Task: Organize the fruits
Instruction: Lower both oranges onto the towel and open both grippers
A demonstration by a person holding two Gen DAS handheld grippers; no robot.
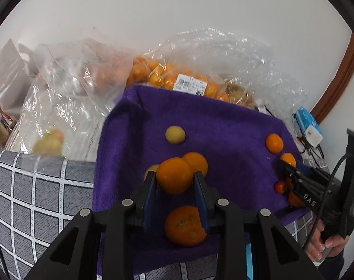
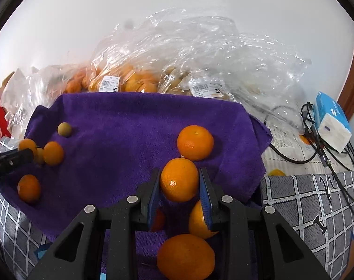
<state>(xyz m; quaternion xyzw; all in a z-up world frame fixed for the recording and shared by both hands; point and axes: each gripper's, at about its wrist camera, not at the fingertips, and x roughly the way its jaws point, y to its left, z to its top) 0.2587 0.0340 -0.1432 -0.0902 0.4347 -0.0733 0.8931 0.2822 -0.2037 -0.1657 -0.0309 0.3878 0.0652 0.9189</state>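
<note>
**Both grippers held an orange over the purple towel**

Nearest the left lens, a dimpled mandarin [image 1: 185,226] lay on the purple towel [image 1: 223,126], below the left gripper [image 1: 175,178]. Its blue fingers [image 1: 149,186] were clamped on a smooth orange [image 1: 174,175], apparently raised off the towel. Behind that orange sat another orange [image 1: 196,162], and farther back on the towel a pale yellow fruit [image 1: 175,134].

To the right on the towel, the right gripper [image 2: 179,182] had its fingers [image 2: 206,193] closed on a second orange [image 2: 179,179]. A large orange [image 2: 185,256] lay below it on the towel, another [image 2: 195,142] just beyond it.

Behind the towel, plastic bags [image 2: 134,81] of bagged fruit leaned against the wall.

Judging by this, the step in hand was sorting: each gripper carrying one fruit toward a group. The next move would call for choosing a spot beside like fruit, lowering gently, and opening the fingers only once the orange rested, since round fruit would roll on soft cloth.
</note>
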